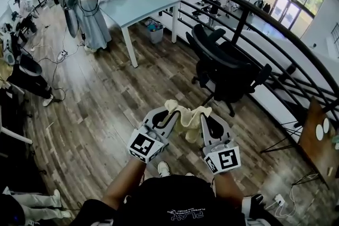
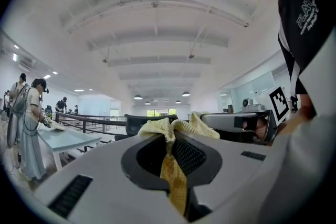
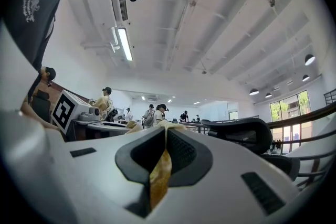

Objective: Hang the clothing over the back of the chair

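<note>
Carrying step: left gripper [image 1: 167, 115] and right gripper [image 1: 204, 118] both clamp the yellow cloth [image 1: 186, 115]. Next move, in my judgement: raise it over the chair [image 1: 225, 69] back.

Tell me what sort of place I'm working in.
Probably an open-plan office or lab on an upper level: a black office chair, a light table, and a curved black railing overlooking a lower floor.

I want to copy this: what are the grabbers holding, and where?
A yellow cloth: the left gripper pinches its left end, the right gripper its right end.
</note>
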Tool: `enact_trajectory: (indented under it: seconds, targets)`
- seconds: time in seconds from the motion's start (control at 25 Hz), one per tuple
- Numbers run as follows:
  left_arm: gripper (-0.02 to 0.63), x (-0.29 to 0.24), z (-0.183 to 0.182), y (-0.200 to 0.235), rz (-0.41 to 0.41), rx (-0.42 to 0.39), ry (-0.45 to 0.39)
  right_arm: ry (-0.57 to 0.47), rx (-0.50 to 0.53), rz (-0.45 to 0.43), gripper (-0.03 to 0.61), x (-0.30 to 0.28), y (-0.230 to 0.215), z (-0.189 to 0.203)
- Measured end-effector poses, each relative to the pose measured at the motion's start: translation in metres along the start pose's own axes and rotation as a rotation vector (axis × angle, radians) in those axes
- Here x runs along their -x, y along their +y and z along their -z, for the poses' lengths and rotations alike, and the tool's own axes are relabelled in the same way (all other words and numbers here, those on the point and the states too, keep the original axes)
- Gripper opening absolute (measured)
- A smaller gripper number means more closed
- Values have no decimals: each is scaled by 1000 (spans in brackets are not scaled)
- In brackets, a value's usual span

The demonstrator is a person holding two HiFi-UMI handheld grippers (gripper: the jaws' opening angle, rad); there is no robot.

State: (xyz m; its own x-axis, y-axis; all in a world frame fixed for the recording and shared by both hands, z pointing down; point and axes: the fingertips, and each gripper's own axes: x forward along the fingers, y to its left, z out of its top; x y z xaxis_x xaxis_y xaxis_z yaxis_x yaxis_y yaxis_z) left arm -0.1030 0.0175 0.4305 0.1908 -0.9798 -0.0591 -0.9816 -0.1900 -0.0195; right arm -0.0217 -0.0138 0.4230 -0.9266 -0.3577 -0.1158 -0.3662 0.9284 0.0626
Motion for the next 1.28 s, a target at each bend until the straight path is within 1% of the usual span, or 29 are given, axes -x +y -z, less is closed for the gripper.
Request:
enact_trajectory:
  seconds: [0.32,0.44,0.68,0.84,0.96,1.12,1.28]
  targets:
    - [35,3,0,11,71,6,-16,17,20,67,25,-3,8,3]
    - [37,2,-1,10,100,-11,-26,15,28,87,25,-2,8,2]
    - [35,-8,-14,5,137,-34,-48,9,40,85,25,-5,4,-3]
    - [37,-21,-21,7,144,-49,-53,-14,42,91,25,-10,-9,-9]
    - [35,-33,-27,12,127,-43,-44,-34,56,82,25,-16,-20,-17]
    - [35,-51,-35,17,114,-56,-39,-42,72,66,25,-23,-35,-22]
    - [37,-64,-46,21,111,-82,-59,-59,92,47,25,-34,-43,-30]
